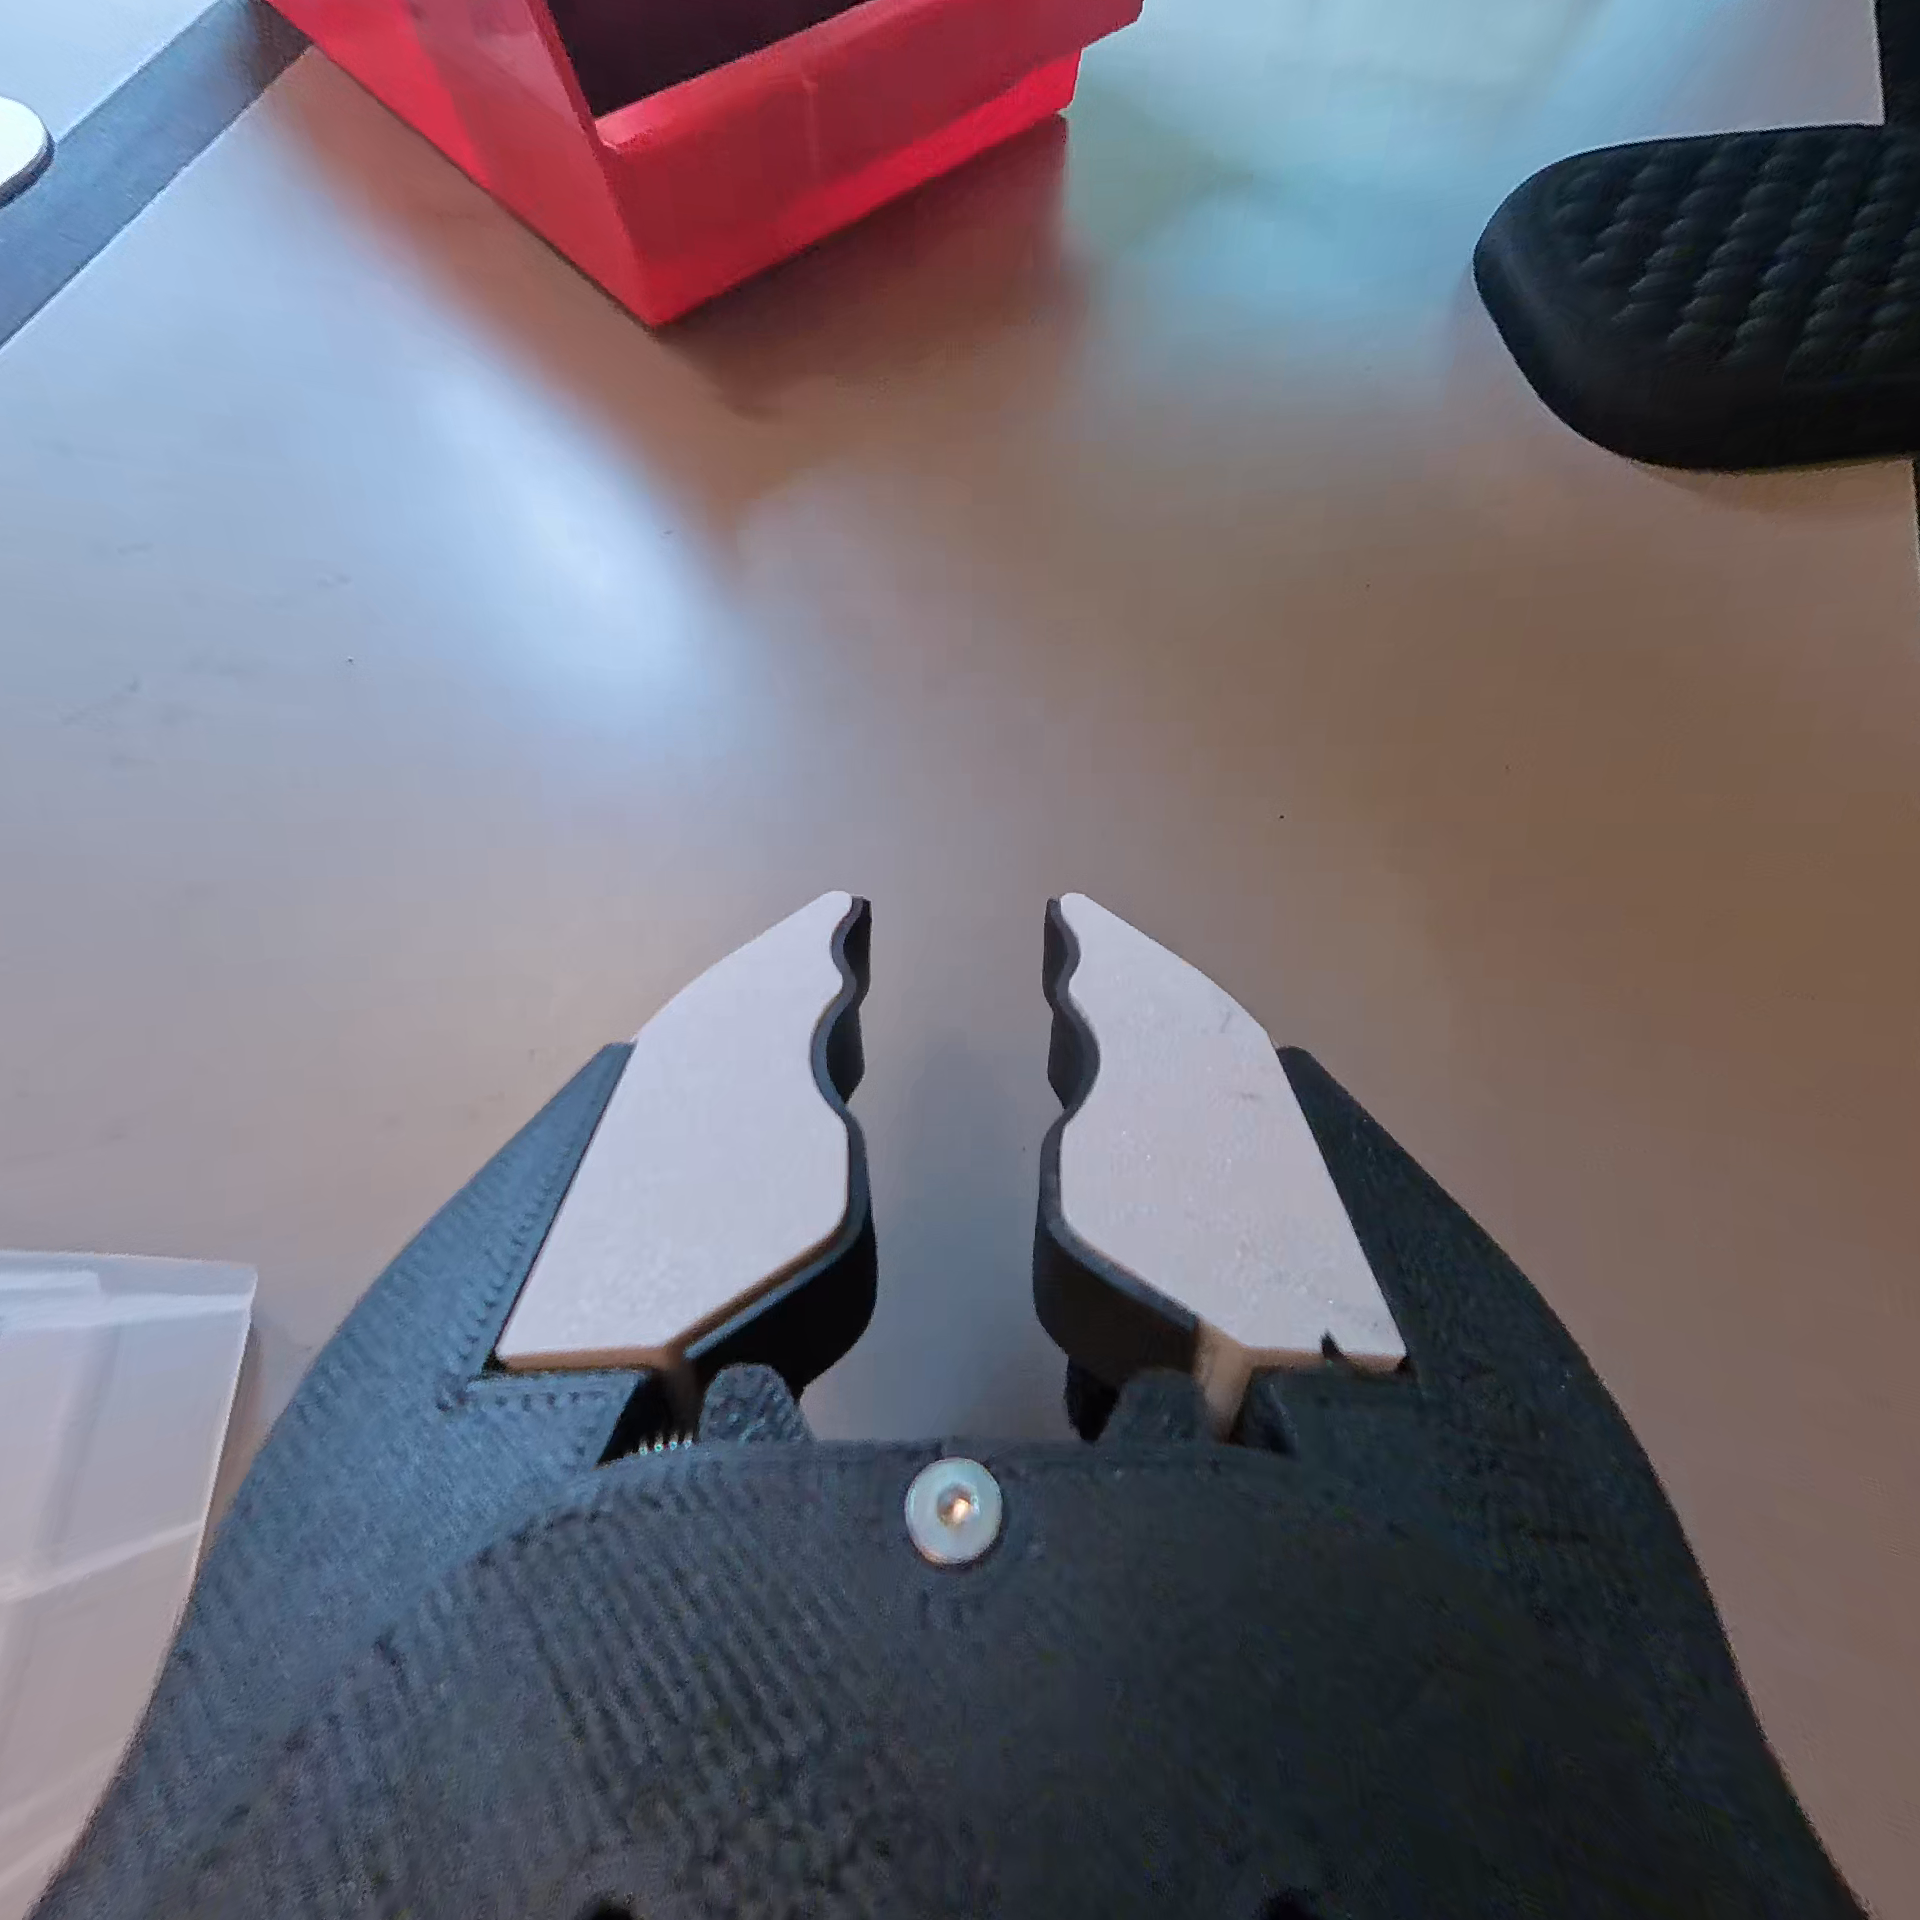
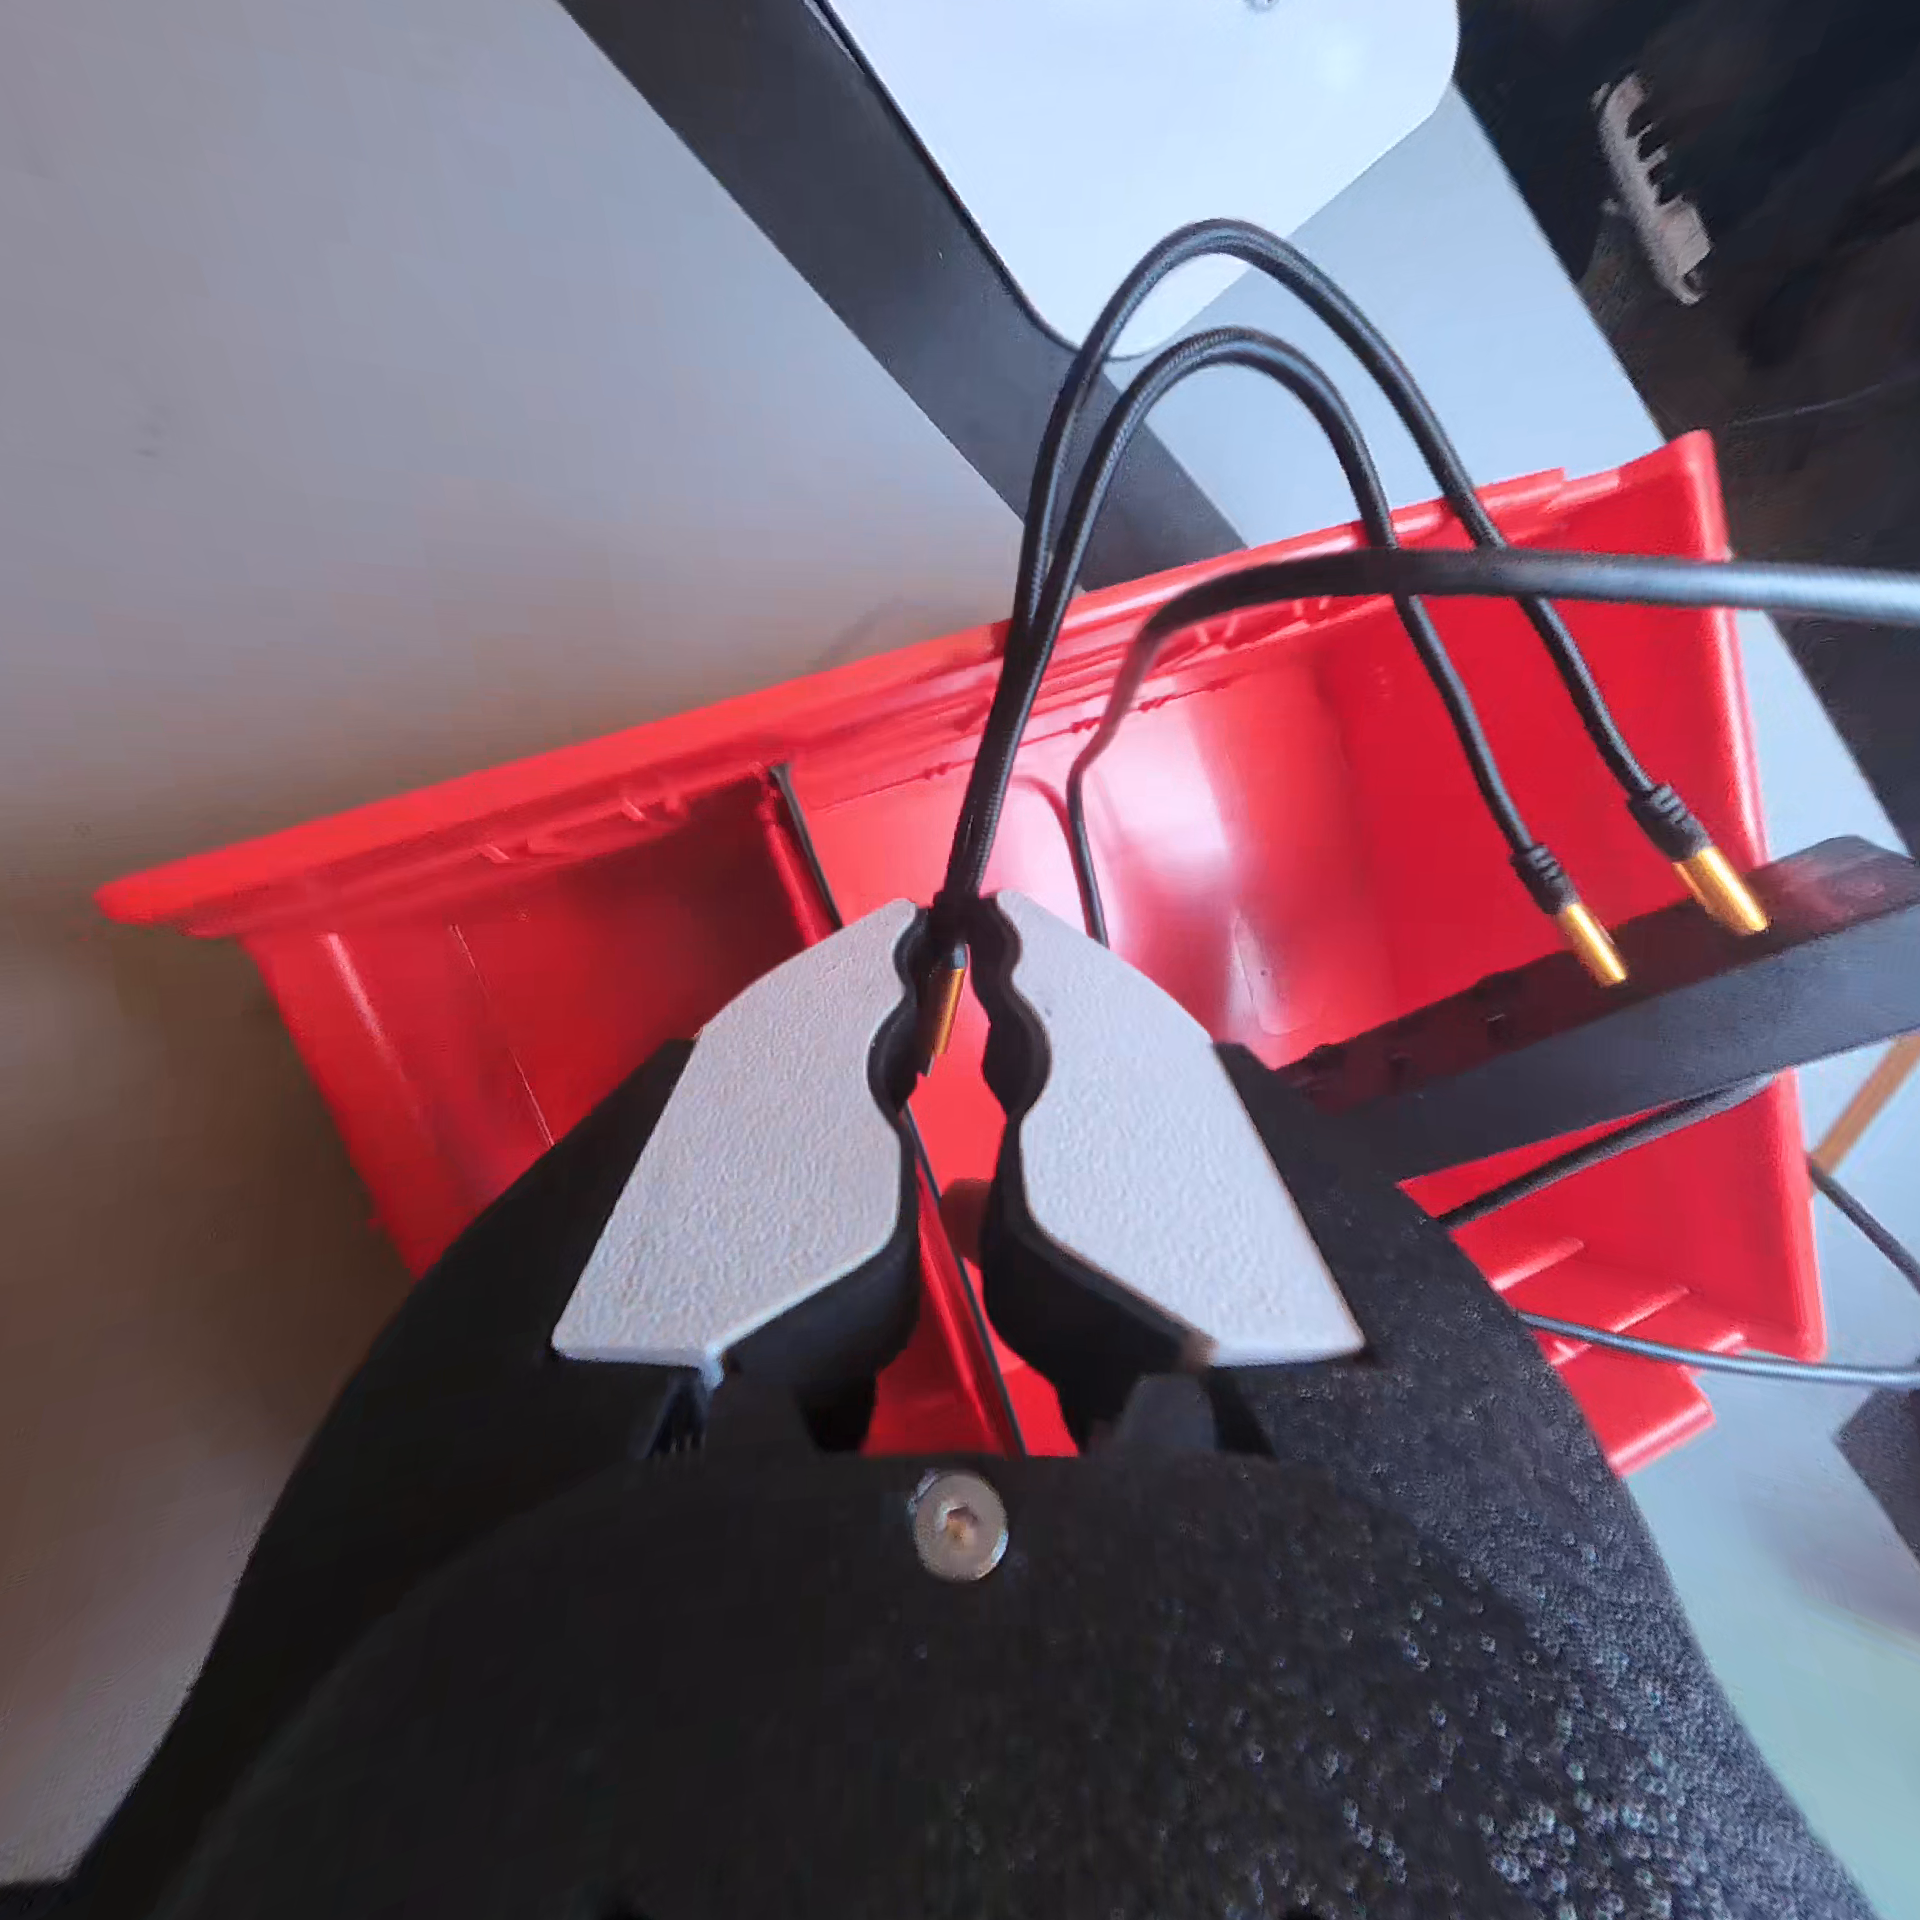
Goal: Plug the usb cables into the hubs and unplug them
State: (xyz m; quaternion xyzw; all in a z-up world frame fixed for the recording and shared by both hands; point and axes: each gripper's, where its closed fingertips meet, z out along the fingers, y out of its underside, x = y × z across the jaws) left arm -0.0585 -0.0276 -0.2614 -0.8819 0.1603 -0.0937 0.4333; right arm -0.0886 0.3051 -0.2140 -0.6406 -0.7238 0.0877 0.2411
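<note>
While my right hand-held gripper (image 2: 956, 940) is clenched on one gold-tipped plug (image 2: 943, 1003), pinched at the tips of its two grey fingers (image 2: 769, 1164), I count three such gold plugs in all. The other two plugs (image 2: 1590, 940) hang free to the right of my fingers and a little beyond them, each on its own thin black braided cable (image 2: 1049, 499). These leads arch up ahead of the fingertips and loop back down. One thicker black cable (image 2: 1558, 577) crosses from the right edge, over the far rim of the one red bin (image 2: 520, 935) that lies open directly beyond and beneath my right fingers. A flat black bar (image 2: 1621, 1023) juts over the bin's right side, just past the two loose plugs; whether it is a hub I cannot tell. I can read no brand or writing on any of them.

My left hand-held gripper (image 1: 957, 914) is released, its two fingers apart with only bare brown counter (image 1: 935, 644) between them. Far ahead of it stands the red bin (image 1: 790, 156); ahead to the right sits one black textured piece (image 1: 1714, 301), and just beside it on the left lies one clear plastic box (image 1: 94, 1455).
</note>
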